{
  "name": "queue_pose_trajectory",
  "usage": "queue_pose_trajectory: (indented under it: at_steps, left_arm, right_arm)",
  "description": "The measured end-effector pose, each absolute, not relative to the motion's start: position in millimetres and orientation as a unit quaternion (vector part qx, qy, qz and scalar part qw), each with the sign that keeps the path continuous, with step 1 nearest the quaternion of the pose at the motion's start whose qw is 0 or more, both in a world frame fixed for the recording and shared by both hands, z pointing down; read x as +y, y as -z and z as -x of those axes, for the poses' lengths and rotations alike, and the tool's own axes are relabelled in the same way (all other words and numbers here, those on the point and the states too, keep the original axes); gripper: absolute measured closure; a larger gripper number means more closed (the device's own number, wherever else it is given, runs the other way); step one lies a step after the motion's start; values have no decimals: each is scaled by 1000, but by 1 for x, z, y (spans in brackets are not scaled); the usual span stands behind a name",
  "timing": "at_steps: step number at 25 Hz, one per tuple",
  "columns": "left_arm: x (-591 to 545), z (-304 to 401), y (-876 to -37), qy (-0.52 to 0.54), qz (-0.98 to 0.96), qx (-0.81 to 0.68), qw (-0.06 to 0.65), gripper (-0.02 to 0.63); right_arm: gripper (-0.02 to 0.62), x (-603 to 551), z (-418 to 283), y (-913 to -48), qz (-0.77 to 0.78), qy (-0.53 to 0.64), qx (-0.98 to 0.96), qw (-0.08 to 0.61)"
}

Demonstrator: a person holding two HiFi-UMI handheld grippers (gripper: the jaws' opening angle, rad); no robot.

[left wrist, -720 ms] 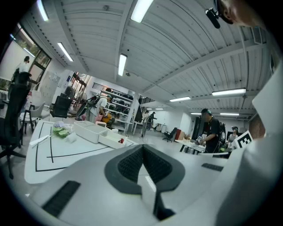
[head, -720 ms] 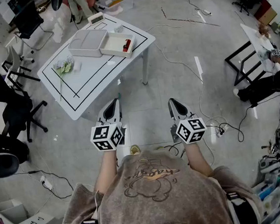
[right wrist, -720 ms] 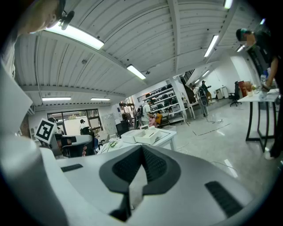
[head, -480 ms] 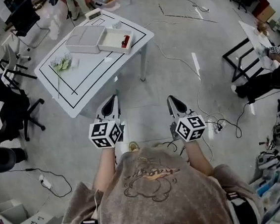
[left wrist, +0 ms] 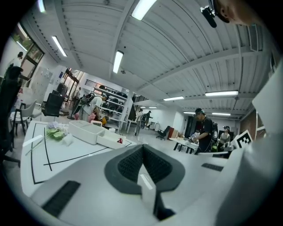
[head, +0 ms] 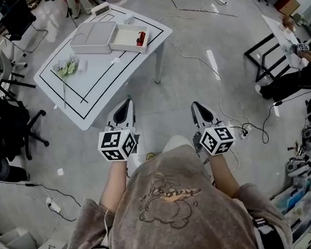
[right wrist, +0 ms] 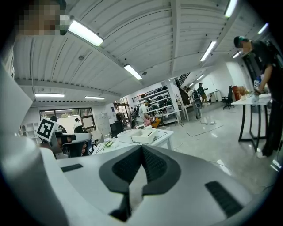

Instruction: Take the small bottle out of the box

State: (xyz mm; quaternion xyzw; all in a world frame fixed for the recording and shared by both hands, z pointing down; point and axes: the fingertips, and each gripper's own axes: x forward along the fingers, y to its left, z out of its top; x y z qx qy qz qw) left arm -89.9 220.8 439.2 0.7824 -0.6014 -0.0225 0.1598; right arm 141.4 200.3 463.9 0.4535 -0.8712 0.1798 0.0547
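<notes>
The small bottle (head: 141, 38) lies in the box (head: 123, 37), upper centre of the frame, well apart from both grippers. The left gripper (head: 124, 109) and right gripper (head: 199, 111), mid-frame, are pinched closed and empty.

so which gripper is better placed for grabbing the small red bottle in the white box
Left, probably: the left gripper is nearer the small red bottle than the right gripper; both are shut and empty.

The head view looks steeply down; both gripper views look nearly level toward the shared, distant surface (head: 103, 71).
</notes>
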Motion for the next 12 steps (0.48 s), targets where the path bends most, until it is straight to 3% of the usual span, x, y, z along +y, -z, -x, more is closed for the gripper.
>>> queue_pose_trajectory:
  at_steps: [12]
  left_arm:
    - [181,106,-439,35,-788,-595,154,600]
  right_arm:
    - [598,162,-130,-474,-464,-185,-865,48]
